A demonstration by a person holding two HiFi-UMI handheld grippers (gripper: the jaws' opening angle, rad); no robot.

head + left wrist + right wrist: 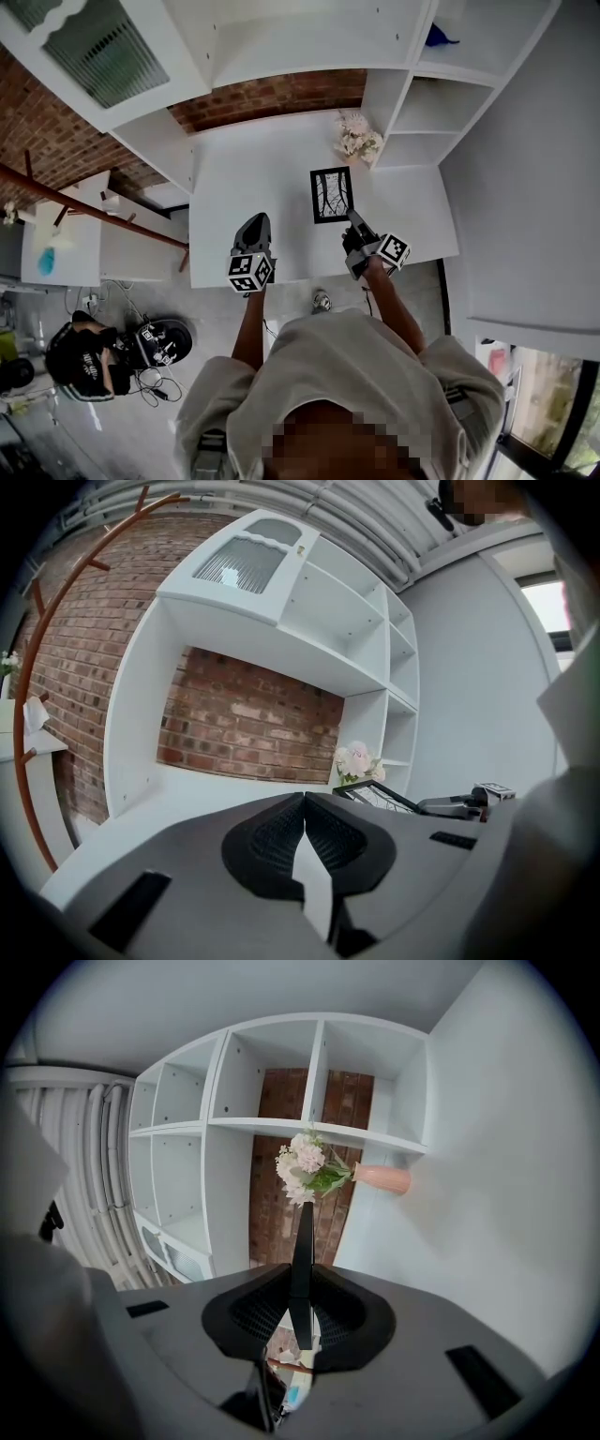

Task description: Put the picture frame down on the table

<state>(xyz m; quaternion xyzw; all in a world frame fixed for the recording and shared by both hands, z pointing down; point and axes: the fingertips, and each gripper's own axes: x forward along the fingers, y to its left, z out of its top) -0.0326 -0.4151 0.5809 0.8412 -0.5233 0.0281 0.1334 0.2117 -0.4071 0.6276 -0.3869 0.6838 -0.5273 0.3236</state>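
picture frame (332, 194): black-edged, over the white tabletop (253, 169), just short of the flowers (357, 139); whether it rests on the surface I cannot tell
right gripper (354, 221): jaws clamped on the frame's near edge, which shows edge-on between them in the right gripper view
left gripper (253, 223): jaws pressed together with nothing between them, over the tabletop's front, apart from the frame

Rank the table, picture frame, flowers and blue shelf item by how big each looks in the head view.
1. Table: by far the largest.
2. Picture frame and flowers: they look about alike, too close to rank.
3. Blue item: clearly the smallest.
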